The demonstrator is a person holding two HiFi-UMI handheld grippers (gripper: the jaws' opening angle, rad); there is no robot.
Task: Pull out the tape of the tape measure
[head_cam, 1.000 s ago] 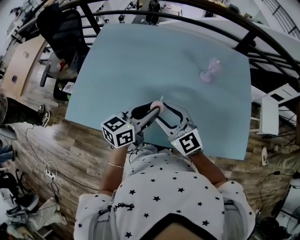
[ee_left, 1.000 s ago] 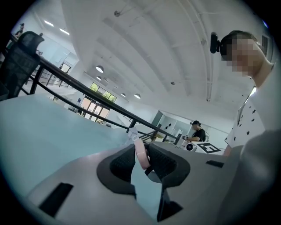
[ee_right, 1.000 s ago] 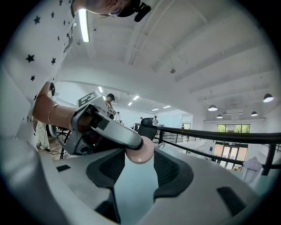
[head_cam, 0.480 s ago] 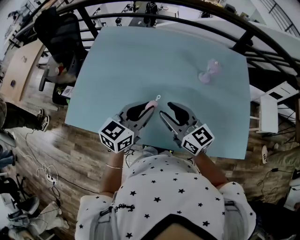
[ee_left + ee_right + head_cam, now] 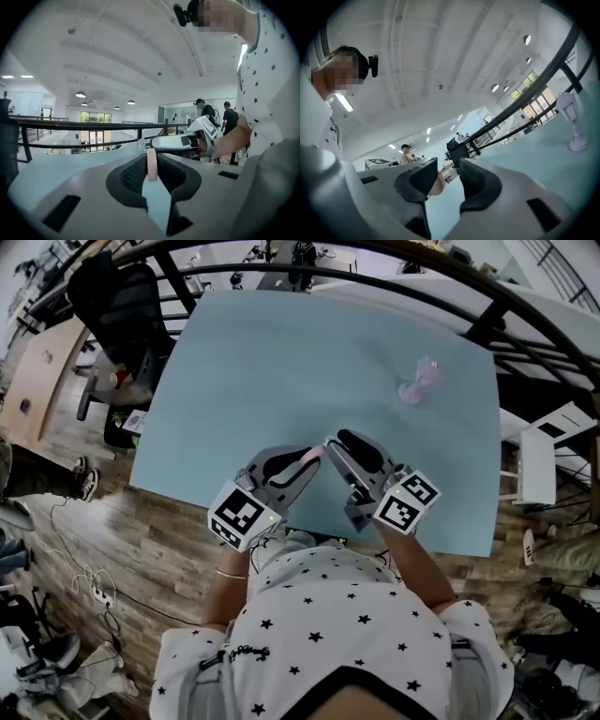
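Left gripper (image 5: 151, 161) pinching the tape measure (image 5: 151, 164) over the table's (image 5: 281, 362) near edge, right gripper (image 5: 445, 176) closing in.

My left jaws' black ribbed pads clamp the small, smooth pink disc edge-on, having tightened within the last second. My right jaws have just been closing. The rounded pink case (image 5: 432, 185) lies against one ribbed pad, with a gap still showing at the other. Half a second ago my right gripper (image 5: 330, 448) stood clear of the case (image 5: 312, 455). Now its tips meet my left gripper (image 5: 305, 460) there, and both grippers have rolled. They point roughly level, converging in a V above the matte pale-blue table's near edge.
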